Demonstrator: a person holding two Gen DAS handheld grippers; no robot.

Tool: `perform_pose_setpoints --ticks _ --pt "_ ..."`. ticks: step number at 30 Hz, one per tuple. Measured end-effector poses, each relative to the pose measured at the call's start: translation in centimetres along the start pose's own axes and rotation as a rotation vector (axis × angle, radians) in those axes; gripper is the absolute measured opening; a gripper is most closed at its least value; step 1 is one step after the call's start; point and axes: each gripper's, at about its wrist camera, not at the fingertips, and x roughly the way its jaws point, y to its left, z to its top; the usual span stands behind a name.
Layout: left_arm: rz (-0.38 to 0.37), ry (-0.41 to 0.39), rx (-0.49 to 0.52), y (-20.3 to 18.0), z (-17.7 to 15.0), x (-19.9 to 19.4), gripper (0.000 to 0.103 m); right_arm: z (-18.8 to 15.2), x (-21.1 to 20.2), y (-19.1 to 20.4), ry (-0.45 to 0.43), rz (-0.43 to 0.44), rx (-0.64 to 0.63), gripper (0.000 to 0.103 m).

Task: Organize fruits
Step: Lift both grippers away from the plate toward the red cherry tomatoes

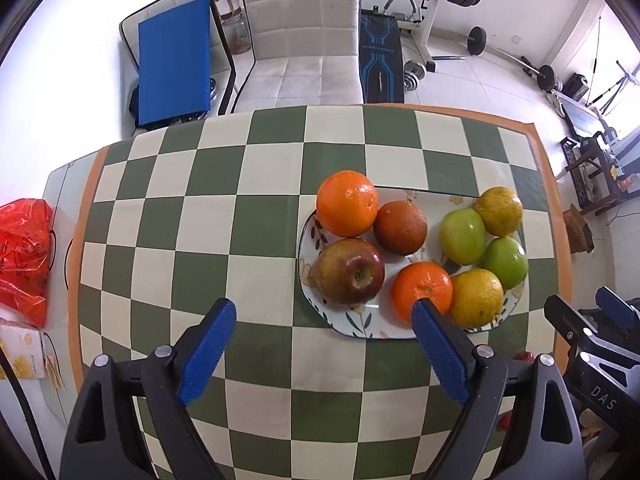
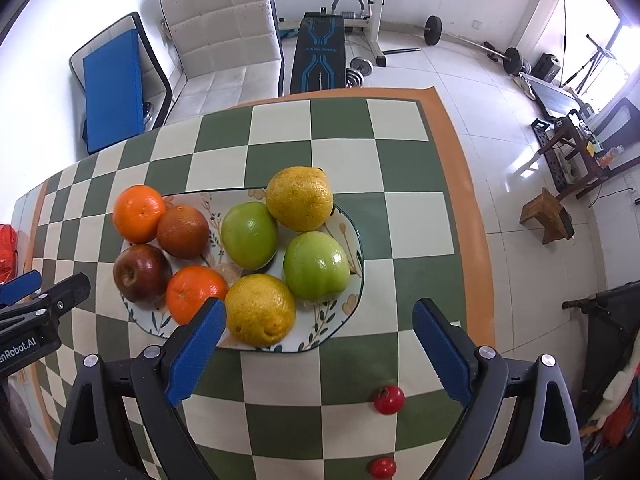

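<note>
Now both the left gripper [image 1: 322,312] and the right gripper [image 2: 318,312] stand released and hold nothing, above the plate [image 2: 344,308] of fruit

Both cams ride on the claws and look steeply down at the checkered bench [image 1: 248,216] from fairly close up. The left one sits off to the left of the fruit plate [image 1: 362,326], the right one almost over it [image 2: 344,308]. Both also catch the white chair [image 1: 300,20] behind.

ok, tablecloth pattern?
Green and cream checks with an orange border on the tablecloth; clearest in the left wrist view.
</note>
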Motion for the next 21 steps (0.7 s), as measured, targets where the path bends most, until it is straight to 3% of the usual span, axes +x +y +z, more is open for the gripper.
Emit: perform_pose_setpoints --ticks 21 --pt "-0.058 -0.219 0.000 0.2 -7.0 -13.8 0.090 -6.8 -15.9 0.4 -0.210 0.026 -0.014 0.096"
